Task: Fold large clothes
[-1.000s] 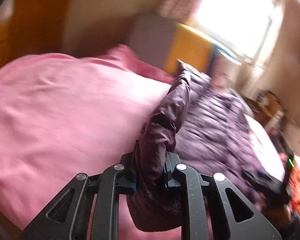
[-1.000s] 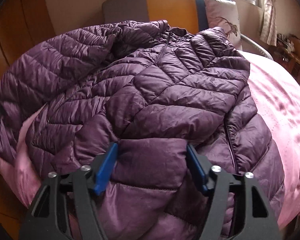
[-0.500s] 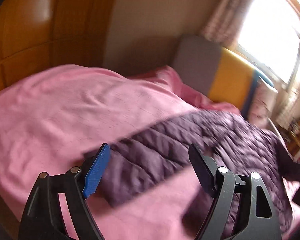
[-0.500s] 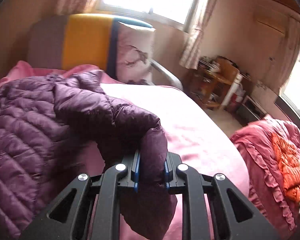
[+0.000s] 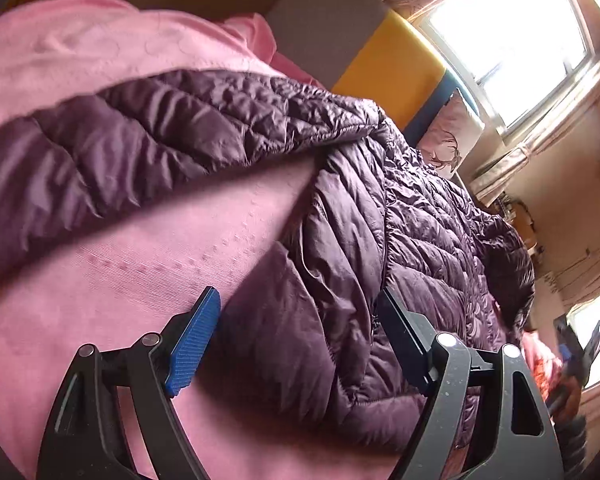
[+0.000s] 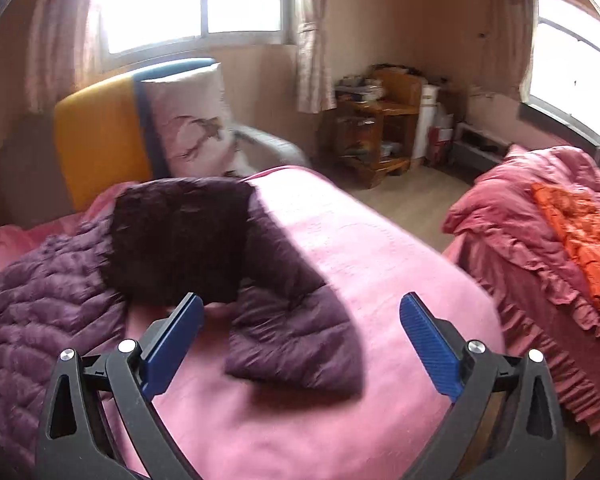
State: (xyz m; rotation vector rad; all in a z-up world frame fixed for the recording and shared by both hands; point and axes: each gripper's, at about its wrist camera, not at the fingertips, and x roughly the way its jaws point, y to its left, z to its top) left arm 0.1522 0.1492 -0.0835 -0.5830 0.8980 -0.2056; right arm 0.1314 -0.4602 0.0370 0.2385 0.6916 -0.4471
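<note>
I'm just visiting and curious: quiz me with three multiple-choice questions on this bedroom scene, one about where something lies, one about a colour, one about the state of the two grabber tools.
1. Where does the puffy jacket lie?
A. on the pink bed cover
B. on the wooden floor
C. hung from the curtain

2. What colour is the jacket?
A. orange
B. dark purple
C. white

3. How do the left gripper and right gripper stand?
A. both clamped on a sleeve
B. both open, holding nothing
C. one open, one clamped

Answers:
1 A: the jacket is spread over the pink bed cover.
2 B: its quilted fabric is dark purple in both views.
3 B: in each view the blue pads stand wide apart with no cloth pinched; the right jaws have just been opening, and its sleeve lies loose on the cover.
</note>
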